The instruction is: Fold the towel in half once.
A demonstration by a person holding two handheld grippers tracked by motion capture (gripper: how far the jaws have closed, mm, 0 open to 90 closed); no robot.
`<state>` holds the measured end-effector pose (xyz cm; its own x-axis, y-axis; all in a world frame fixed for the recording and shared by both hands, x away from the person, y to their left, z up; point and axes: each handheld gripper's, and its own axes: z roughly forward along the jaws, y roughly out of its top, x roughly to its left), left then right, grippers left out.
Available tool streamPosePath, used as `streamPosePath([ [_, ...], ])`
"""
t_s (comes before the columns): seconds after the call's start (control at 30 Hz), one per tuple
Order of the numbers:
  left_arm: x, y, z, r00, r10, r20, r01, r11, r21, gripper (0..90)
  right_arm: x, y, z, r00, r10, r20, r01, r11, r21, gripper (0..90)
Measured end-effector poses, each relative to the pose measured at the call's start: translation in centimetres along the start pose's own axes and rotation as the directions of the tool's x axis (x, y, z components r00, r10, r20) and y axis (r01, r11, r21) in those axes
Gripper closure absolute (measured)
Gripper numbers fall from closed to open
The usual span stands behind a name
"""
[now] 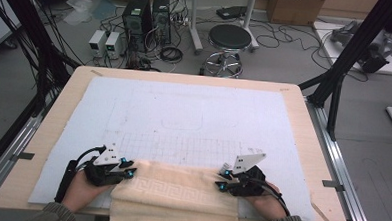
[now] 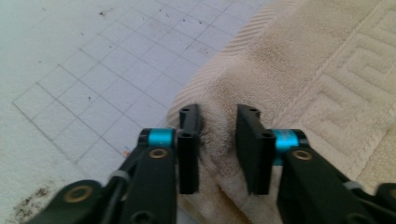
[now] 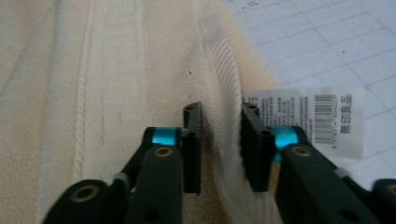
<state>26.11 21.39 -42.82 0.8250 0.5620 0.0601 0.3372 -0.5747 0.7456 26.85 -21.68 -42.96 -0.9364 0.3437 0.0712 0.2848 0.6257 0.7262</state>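
- The desk (image 1: 302, 145) is big and has a white mat (image 1: 194, 110) with a grid of squares on it, and I work at the near edge of it
- The cream towel (image 1: 175, 194) lies at that near edge, between my two hands, and part of it hangs over the front of the desk
- My left claw (image 1: 130, 168) sits at the towel's far left corner (image 2: 219, 135), and in the left gripper view a bunch of towel is pinched between the two black jaws, so it has a hold
- My right claw (image 1: 221, 179) sits at the far right corner, with the ribbed edge (image 3: 224, 116) of the towel squeezed between its jaws
- To do this well, I think both claws must stay tight and move together at the same speed, so the towel stays flat and does not twist
- I would lift just a little, so the cloth does not drag on the mat
- The small white tag (image 3: 303, 116) lies just beside the right claw, and I should not grab that alone
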Motion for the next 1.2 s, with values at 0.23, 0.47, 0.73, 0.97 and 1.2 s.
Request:
streamPosePath([
  [0.23,-0.8,0.0,-2.5,0.9998,-0.013,0.017,0.014,0.9976,-0.067,81.2,1.1,0.6,-1.3,0.9995,-0.023,-0.021,0.022,0.999,-0.048,81.1],
  [0.47,-1.7,-0.7,-6.8,0.9412,0.045,0.335,0.029,0.9767,-0.213,62.0,2.5,1.4,-4.8,0.9847,-0.060,-0.163,0.022,0.974,-0.227,63.1],
  [0.73,2.0,-1.6,-3.8,0.9903,-0.133,0.039,0.137,0.9854,-0.101,62.3,-1.9,0.8,-2.2,0.9975,0.045,0.055,-0.041,0.997,-0.072,59.2],
  [0.97,3.0,-1.7,-1.2,0.9924,-0.123,-0.006,0.123,0.9924,-0.004,63.1,-5.1,0.0,-1.1,0.9837,0.115,0.138,-0.113,0.993,-0.025,59.6],
  [1.2,2.4,-1.9,-0.9,0.9949,-0.094,0.035,0.093,0.9953,0.025,59.9,-5.3,-0.5,-0.7,0.9913,0.122,0.048,-0.122,0.992,-0.018,57.4],
])
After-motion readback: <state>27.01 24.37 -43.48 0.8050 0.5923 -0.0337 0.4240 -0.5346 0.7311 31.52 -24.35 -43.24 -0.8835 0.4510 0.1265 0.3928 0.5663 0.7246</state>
